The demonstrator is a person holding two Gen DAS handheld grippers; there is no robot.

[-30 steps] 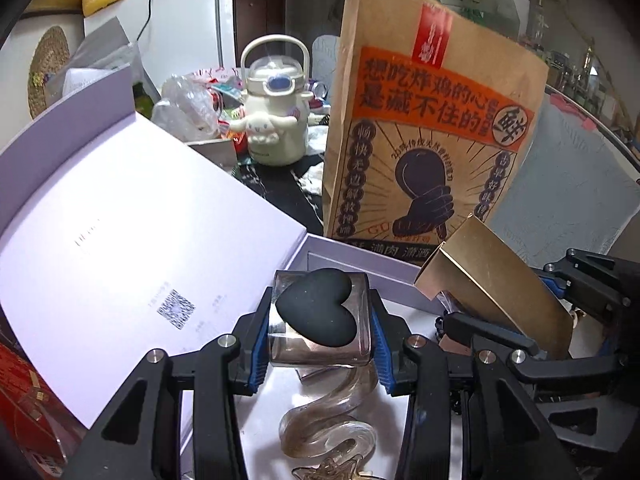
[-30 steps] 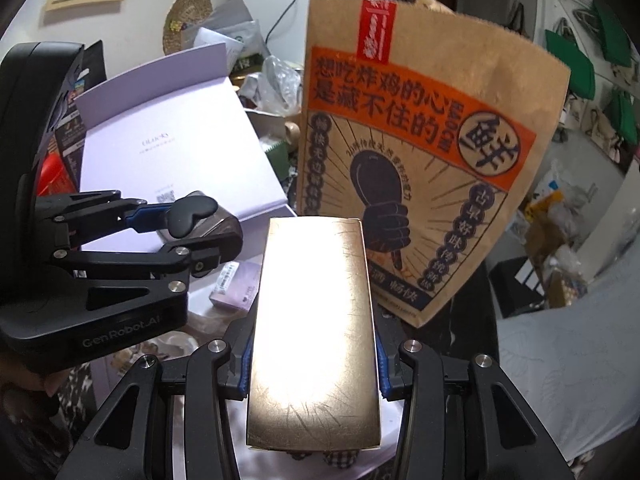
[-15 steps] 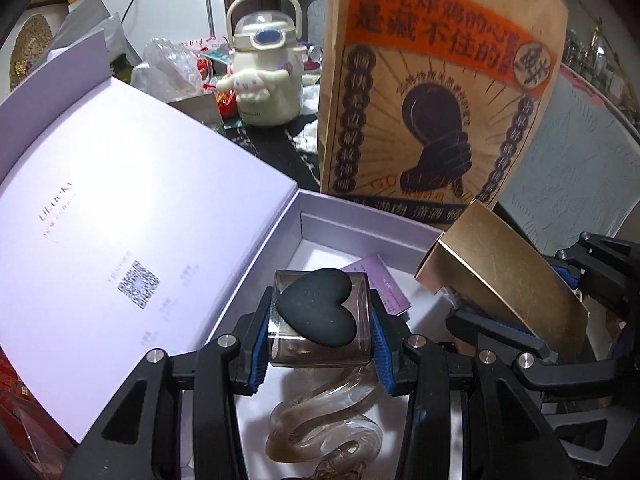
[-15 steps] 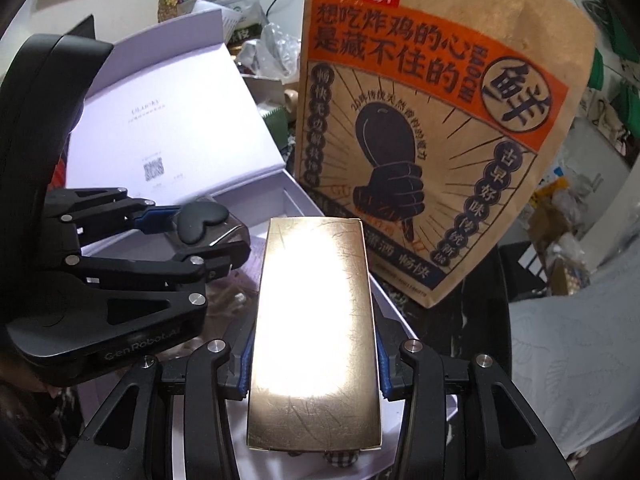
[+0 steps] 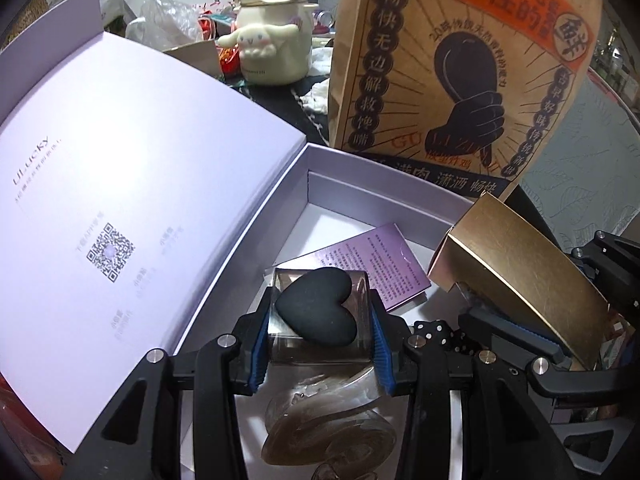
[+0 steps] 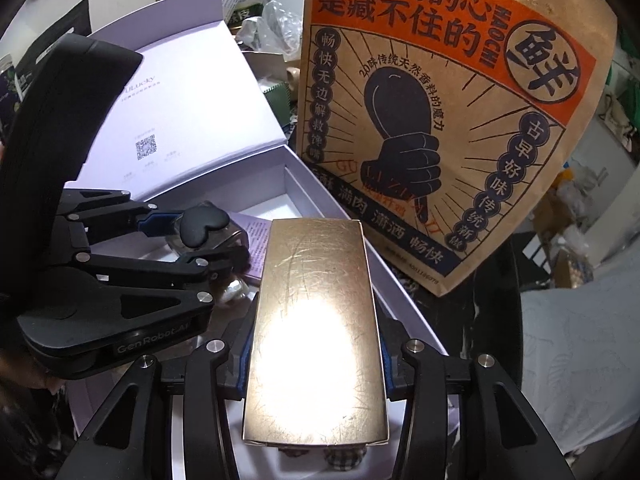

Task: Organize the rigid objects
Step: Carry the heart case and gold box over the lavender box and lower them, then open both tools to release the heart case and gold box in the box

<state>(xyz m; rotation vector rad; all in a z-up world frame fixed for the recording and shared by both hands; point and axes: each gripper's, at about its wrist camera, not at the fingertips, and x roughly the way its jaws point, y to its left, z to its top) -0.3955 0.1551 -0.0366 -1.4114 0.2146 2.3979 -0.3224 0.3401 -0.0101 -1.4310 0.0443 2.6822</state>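
Left tongs (image 5: 320,346) clamp a clear bottle (image 5: 318,320) with a black heart cap, poised over the open lilac box (image 5: 384,196). Right tongs (image 6: 314,354) grip a gold box (image 6: 316,320) at its sides, just beside, above the same box.

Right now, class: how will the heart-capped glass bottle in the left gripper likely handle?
The bottle looks like thick smooth glass: probably heavy for its size, rigid and breakable. Its slick flat sides may slip between the left gripper pads.
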